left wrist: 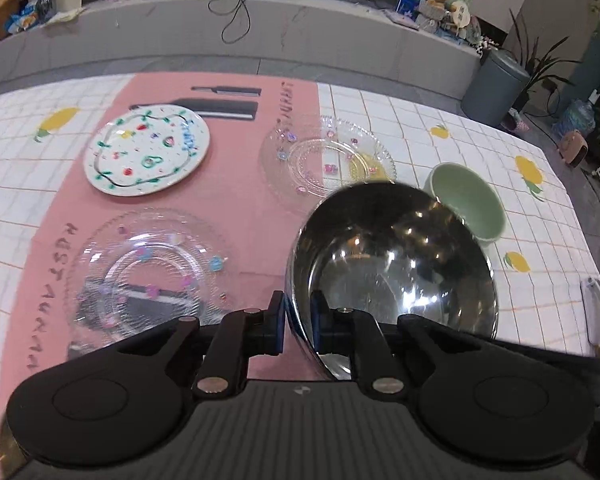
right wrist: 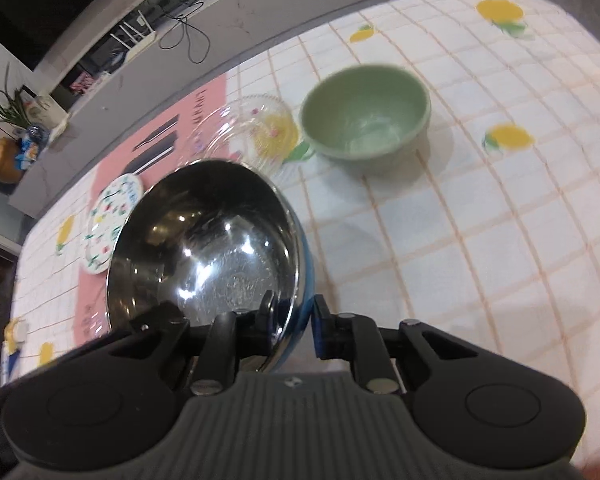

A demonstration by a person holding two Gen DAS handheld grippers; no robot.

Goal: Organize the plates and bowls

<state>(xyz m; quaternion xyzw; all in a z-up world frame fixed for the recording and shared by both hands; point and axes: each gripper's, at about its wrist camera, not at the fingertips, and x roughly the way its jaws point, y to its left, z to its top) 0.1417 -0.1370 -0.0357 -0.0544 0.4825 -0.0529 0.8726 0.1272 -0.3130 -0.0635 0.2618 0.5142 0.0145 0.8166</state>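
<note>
Now both the left tongs (left wrist: 298, 322) and right tongs (right wrist: 294, 318) pinch a shiny steel bowl (left wrist: 392, 260) by its rim, tilted above the bench (left wrist: 480, 128); slick metal could slip onto the pale green ceramic bowl (right wrist: 366, 122).

Left gripper (left wrist: 298, 322) clamps the steel bowl (left wrist: 392, 264) by its rim.
Bowl tilts above the table, overlapping the green bowl (left wrist: 470, 204).

The steel bowl (left wrist: 392, 264) is polished metal, mirror-glossy. Two glass plates (left wrist: 328, 158) are clear and ribbed. The green bowl (right wrist: 366, 120) looks glazed ceramic.
</note>
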